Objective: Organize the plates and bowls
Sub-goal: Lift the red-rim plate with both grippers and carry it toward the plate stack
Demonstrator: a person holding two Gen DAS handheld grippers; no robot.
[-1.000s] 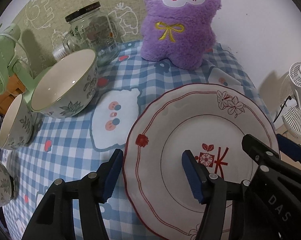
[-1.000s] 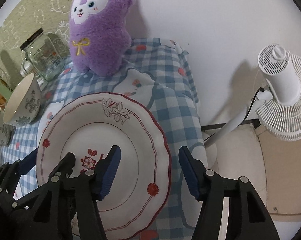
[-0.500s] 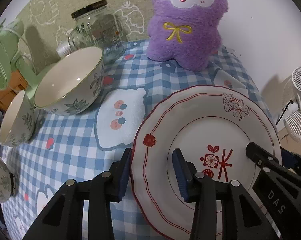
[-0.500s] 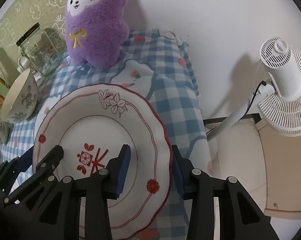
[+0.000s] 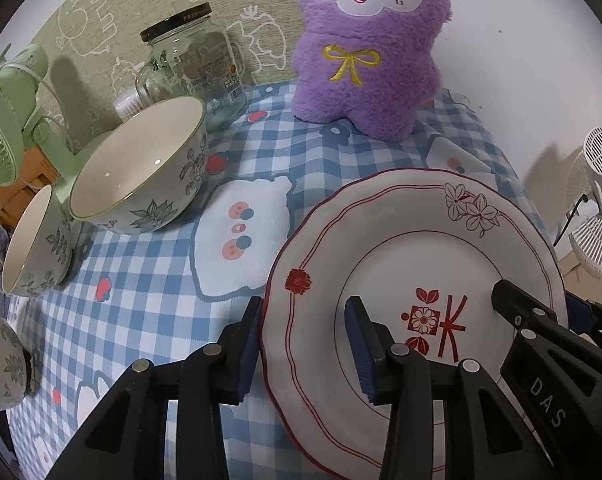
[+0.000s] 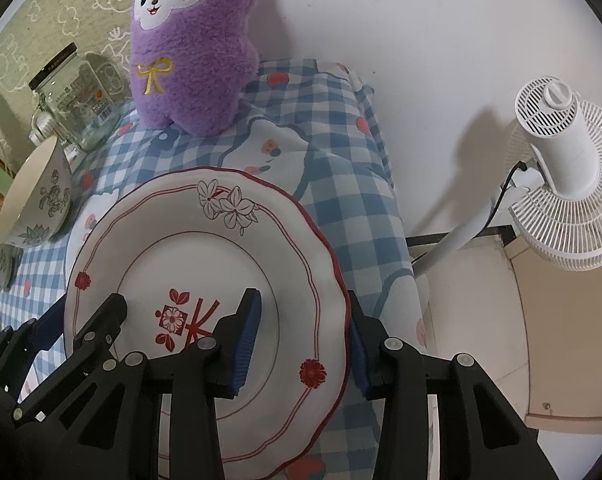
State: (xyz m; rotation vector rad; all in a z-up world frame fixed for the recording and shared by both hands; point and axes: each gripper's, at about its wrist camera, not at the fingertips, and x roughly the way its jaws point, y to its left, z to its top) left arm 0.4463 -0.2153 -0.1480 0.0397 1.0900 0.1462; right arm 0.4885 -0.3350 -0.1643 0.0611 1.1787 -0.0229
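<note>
A white plate point(image 5: 417, 256) with a red rim line and red flower marks is held above the blue checked tablecloth point(image 5: 149, 300). My left gripper point(image 5: 305, 348) is shut on its left rim, one pad above and one below. My right gripper point(image 6: 301, 340) is shut on its right rim in the right wrist view, where the plate point(image 6: 205, 240) shows too. A large leaf-patterned bowl point(image 5: 141, 168) sits to the left, tilted. A smaller bowl point(image 5: 37, 240) lies beside it, and another bowl point(image 5: 1, 364) at the left edge.
A purple plush toy point(image 5: 369, 48) stands at the back of the table. A glass jar point(image 5: 197, 68) with a black lid is behind the large bowl. A green fan point(image 5: 5, 128) is at far left. A white fan point(image 6: 561, 176) stands off the table's right edge.
Both grippers have closed from open onto the plate's opposite rims. The plate now sits a little higher in both views.
</note>
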